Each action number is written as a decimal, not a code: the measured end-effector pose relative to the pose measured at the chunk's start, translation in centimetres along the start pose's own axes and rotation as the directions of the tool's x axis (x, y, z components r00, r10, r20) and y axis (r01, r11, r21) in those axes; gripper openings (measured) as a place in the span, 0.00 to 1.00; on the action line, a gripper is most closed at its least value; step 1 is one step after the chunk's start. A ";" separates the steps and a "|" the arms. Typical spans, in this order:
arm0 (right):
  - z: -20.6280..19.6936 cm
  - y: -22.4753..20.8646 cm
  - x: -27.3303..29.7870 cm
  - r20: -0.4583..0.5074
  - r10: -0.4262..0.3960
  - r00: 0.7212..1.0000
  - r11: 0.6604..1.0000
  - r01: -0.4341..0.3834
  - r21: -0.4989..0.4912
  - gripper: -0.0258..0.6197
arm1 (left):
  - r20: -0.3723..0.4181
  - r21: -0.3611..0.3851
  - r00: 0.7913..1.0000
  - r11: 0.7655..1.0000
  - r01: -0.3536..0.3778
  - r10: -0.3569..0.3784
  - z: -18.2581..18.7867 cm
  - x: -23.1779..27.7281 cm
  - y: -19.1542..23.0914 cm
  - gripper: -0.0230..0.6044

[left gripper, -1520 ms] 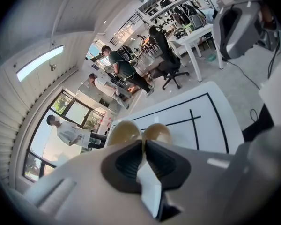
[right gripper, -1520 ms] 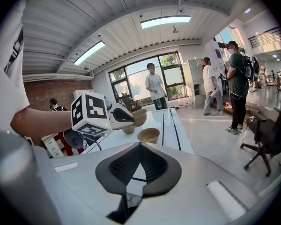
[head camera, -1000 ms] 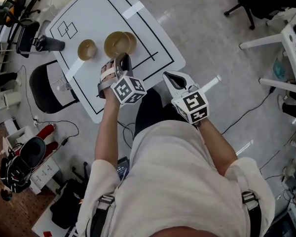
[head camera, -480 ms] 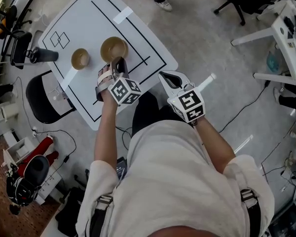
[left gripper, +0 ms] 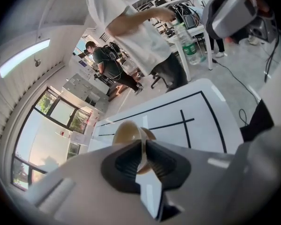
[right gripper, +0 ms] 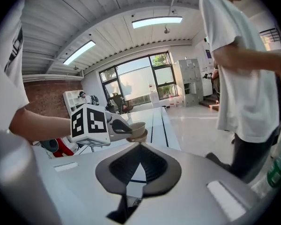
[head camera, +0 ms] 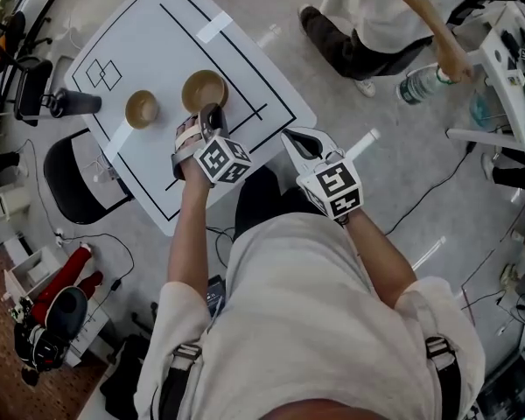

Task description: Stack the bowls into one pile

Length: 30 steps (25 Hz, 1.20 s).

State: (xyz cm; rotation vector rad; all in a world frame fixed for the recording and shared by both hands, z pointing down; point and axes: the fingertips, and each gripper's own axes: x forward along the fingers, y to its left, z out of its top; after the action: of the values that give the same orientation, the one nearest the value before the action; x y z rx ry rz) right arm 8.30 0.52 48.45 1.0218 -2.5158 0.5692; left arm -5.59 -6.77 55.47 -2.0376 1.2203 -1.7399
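Clamped by its rim in the left gripper (left gripper: pixel 143 154), a bowl (left gripper: pixel 126 132) is judged nested on a second bowl (right gripper: pixel 136 138) just ahead on the desk (head camera: pixel 157 42); release is called for next, then the third bowl (head camera: pixel 142 108) to its left, while the right gripper (right gripper: pixel 139 154) is closed and empty.

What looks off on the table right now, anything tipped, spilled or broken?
Nothing stands out. The left tool pinches a bowl by its rim over a second bowl; a third bowl stands upright, apart, further left. No spill or damage shows. The right tool is shut and empty.
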 end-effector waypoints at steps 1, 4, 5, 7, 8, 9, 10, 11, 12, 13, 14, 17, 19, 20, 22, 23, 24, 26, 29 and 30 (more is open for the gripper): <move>0.0 0.0 0.1 -0.001 -0.001 1.000 1.000 0.001 0.000 0.04 | -0.001 -0.002 1.000 1.000 0.005 -0.005 -0.1 0.2 -0.1 0.09; 0.1 -0.1 0.5 -0.005 -0.003 1.000 1.000 0.003 0.001 0.04 | -0.003 -0.008 1.000 1.000 0.021 -0.021 -0.4 0.7 -0.3 0.09; 0.1 -0.1 0.6 -0.007 -0.004 1.000 1.000 0.004 0.002 0.04 | -0.005 -0.008 1.000 1.000 0.025 -0.025 -0.5 0.9 -0.4 0.09; 0.1 -0.1 0.6 -0.010 -0.004 1.000 1.000 0.004 0.002 0.04 | -0.008 -0.008 1.000 1.000 0.030 -0.030 -0.5 1.0 -0.6 0.09; 0.1 -0.1 0.5 -0.011 -0.005 1.000 1.000 0.005 0.003 0.04 | -0.008 -0.008 0.999 0.999 0.032 -0.032 -0.5 1.0 -0.6 0.09; 0.1 -0.1 0.5 -0.011 -0.005 1.000 1.000 0.005 0.003 0.04 | -0.007 -0.008 0.999 0.999 0.033 -0.033 -0.5 0.9 -0.7 0.09; 0.1 -0.1 0.5 -0.011 -0.006 1.000 1.000 0.006 0.004 0.04 | -0.006 -0.008 0.999 0.999 0.033 -0.033 -0.5 0.9 -0.7 0.09; 0.1 -0.1 0.5 -0.010 -0.007 1.000 1.000 0.007 0.004 0.04 | -0.004 -0.007 0.999 0.999 0.034 -0.034 -0.4 0.9 -0.7 0.09; 0.1 -0.1 0.6 -0.010 -0.007 1.000 1.000 0.007 0.004 0.04 | -0.004 -0.006 0.999 0.999 0.035 -0.035 -0.5 1.0 -0.7 0.09; 0.1 0.0 0.6 -0.010 -0.008 1.000 1.000 0.008 0.004 0.04 | -0.003 -0.005 0.999 0.999 0.036 -0.036 -0.5 1.0 -0.7 0.09; 0.1 0.0 0.6 -0.011 -0.008 1.000 1.000 0.008 0.004 0.04 | -0.004 -0.004 0.999 0.999 0.037 -0.037 -0.5 1.0 -0.7 0.09; 0.1 0.0 0.7 -0.012 -0.009 1.000 1.000 0.009 0.005 0.04 | -0.006 -0.005 0.999 0.999 0.040 -0.040 -0.6 1.1 -0.7 0.09; 0.0 0.0 0.6 -0.012 -0.010 1.000 1.000 0.010 0.006 0.04 | -0.008 -0.008 0.999 0.999 0.044 -0.044 -0.7 1.1 -0.8 0.09; 0.0 0.0 0.6 -0.011 -0.010 1.000 1.000 0.010 0.005 0.04 | -0.008 -0.009 0.999 0.999 0.046 -0.046 -0.7 1.1 -0.9 0.09; 0.0 0.1 0.6 -0.010 -0.009 1.000 1.000 0.009 0.004 0.04 | -0.008 -0.011 0.999 0.999 0.048 -0.048 -0.7 1.1 -1.1 0.09; 0.0 0.1 0.6 -0.011 -0.009 1.000 1.000 0.009 0.004 0.04 | -0.008 -0.012 0.999 0.999 0.048 -0.048 -0.7 1.1 -1.1 0.09; 0.0 0.1 0.6 -0.012 -0.009 1.000 1.000 0.009 0.003 0.04 | -0.008 -0.013 0.999 0.999 0.047 -0.047 -0.7 1.1 -1.1 0.09; -0.1 0.2 0.6 -0.012 -0.010 1.000 1.000 0.010 0.002 0.04 | -0.008 -0.017 0.999 0.999 0.045 -0.045 -0.8 1.2 -1.1 0.09; -0.1 0.3 0.5 -0.012 -0.008 1.000 1.000 0.009 0.001 0.04 | -0.009 -0.019 0.999 0.999 0.044 -0.044 -0.9 1.2 -1.1 0.09; -0.2 0.3 0.5 -0.013 -0.007 1.000 1.000 0.007 0.001 0.04 | -0.009 -0.018 0.999 0.999 0.044 -0.044 -0.9 1.2 -1.1 0.09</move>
State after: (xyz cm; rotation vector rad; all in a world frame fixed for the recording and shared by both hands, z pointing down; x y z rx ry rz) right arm 7.77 0.54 48.75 1.0243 -2.4999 0.5726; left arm -5.97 -6.54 57.31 -2.0839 1.2068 -1.7662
